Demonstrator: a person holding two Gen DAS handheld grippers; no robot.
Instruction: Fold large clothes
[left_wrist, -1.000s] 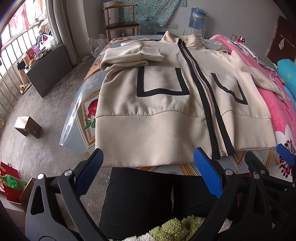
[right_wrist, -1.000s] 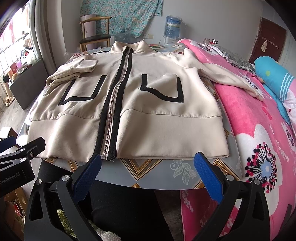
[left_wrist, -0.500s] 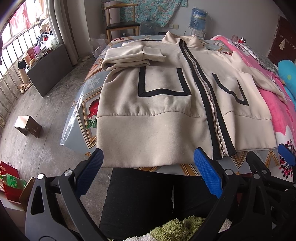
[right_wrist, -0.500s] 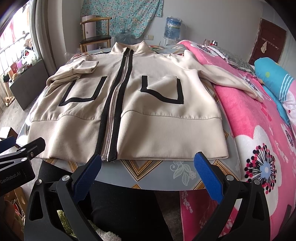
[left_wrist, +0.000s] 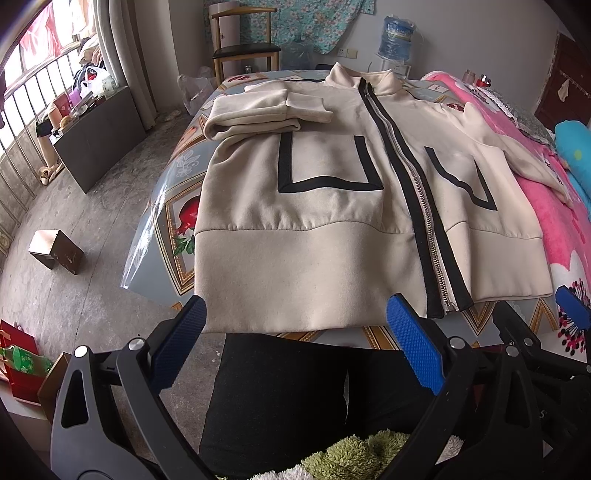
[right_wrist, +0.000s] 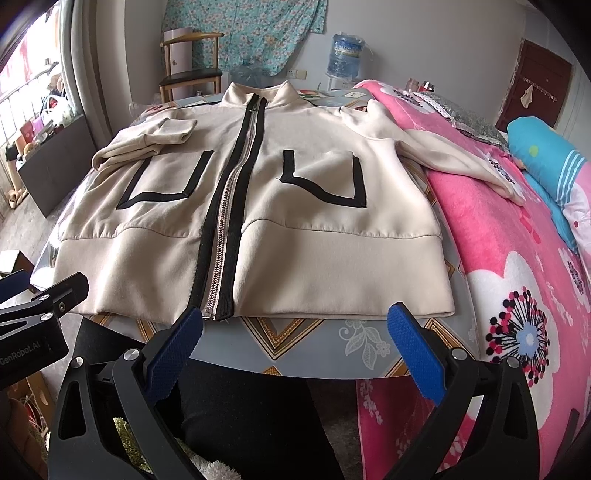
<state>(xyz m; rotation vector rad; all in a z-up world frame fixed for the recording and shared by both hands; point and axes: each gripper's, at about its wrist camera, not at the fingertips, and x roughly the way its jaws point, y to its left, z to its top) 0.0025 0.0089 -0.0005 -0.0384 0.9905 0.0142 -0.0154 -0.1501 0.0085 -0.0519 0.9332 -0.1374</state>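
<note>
A cream zip jacket (left_wrist: 325, 221) with black trim lies face up on the table, collar away from me; it also shows in the right wrist view (right_wrist: 280, 229). Its left sleeve (left_wrist: 258, 114) is folded across the chest. Its right sleeve (right_wrist: 454, 158) stretches out onto the pink blanket. My left gripper (left_wrist: 295, 332) is open and empty, just before the hem's left part. My right gripper (right_wrist: 295, 332) is open and empty, before the hem's right part, near the zip's end.
The table (right_wrist: 325, 347) has a patterned cover. A pink floral blanket (right_wrist: 517, 277) and a blue pillow (right_wrist: 543, 155) lie on the bed at right. A wooden chair (left_wrist: 243, 51) and a water bottle (right_wrist: 345, 55) stand behind. A small box (left_wrist: 55, 251) is on the floor at left.
Both grippers have crept slightly forward toward the hem. Nothing was taken hold of; the jacket has not moved.
</note>
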